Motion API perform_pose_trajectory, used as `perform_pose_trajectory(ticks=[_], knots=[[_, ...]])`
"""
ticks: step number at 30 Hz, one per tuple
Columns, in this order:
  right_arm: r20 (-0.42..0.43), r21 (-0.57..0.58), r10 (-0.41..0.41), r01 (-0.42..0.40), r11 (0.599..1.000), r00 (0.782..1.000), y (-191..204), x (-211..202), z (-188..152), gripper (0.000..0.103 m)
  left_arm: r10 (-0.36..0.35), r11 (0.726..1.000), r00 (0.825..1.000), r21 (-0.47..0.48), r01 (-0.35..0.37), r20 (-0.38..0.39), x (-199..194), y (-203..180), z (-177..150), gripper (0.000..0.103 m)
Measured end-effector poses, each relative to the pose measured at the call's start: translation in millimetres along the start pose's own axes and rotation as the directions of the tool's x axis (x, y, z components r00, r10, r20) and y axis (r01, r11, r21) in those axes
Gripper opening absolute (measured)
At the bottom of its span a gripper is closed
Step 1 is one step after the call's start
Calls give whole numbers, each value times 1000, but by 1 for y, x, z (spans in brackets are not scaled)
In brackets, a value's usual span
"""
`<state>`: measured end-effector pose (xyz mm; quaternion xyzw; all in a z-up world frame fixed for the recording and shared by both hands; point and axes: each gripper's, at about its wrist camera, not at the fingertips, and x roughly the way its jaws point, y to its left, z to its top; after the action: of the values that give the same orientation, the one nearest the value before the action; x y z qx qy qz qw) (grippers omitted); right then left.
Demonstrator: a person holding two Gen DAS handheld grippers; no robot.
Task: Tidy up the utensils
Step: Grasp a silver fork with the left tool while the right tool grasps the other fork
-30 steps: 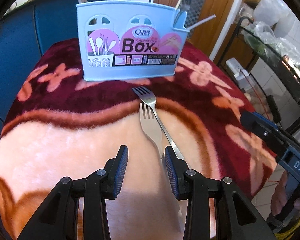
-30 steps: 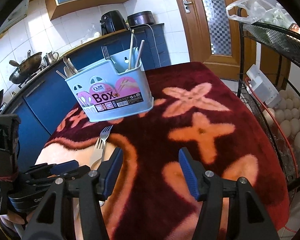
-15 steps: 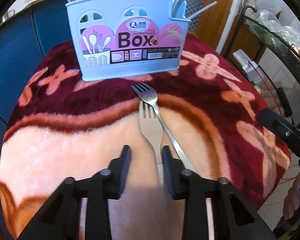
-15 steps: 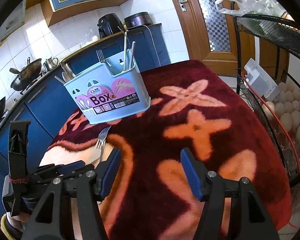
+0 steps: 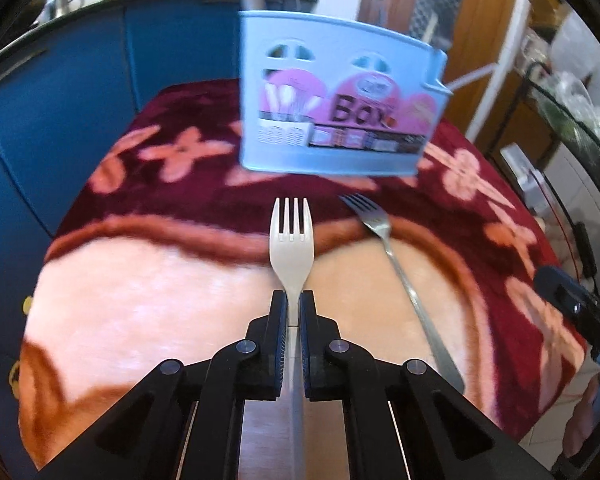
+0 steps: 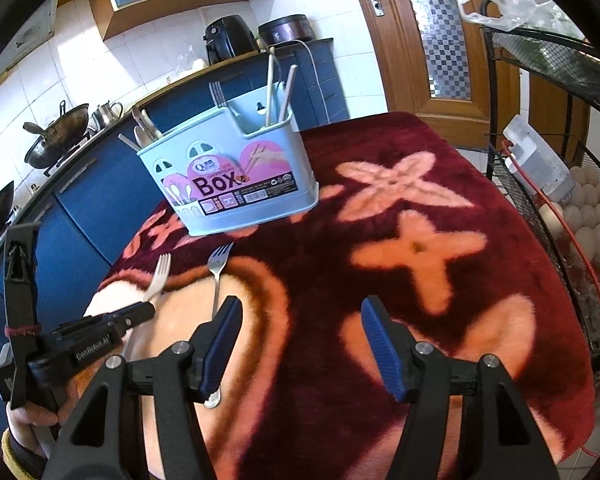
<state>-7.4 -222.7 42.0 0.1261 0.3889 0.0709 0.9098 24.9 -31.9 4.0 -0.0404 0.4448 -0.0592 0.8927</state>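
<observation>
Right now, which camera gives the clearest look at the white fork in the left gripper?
The left wrist view: the white fork sits centred and sharp, its neck pinched in the left gripper, tines toward the blue utensil box. The right wrist view shows it small and side-on at the left.

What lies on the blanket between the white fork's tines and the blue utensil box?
Nothing: in the left wrist view only bare blanket separates the white fork from the utensil box; the metal fork lies off to the right.

Right gripper (image 6: 300, 344) open above blanket (image 6: 420, 248), steel fork (image 6: 217, 276) beside its left finger.
</observation>
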Motion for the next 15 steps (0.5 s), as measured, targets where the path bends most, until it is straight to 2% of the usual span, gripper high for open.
perform_pose_trajectory(ticks=[7,15], knots=[[-35,-33,22,-24,999,999,19,13,5,65,-6,998,999,-67,9,44,-4,26,4,6],[-98,-102,59,-69,992,993,51,43,15,65,-49,993,993,-102,60,107,-10,43,8,6]])
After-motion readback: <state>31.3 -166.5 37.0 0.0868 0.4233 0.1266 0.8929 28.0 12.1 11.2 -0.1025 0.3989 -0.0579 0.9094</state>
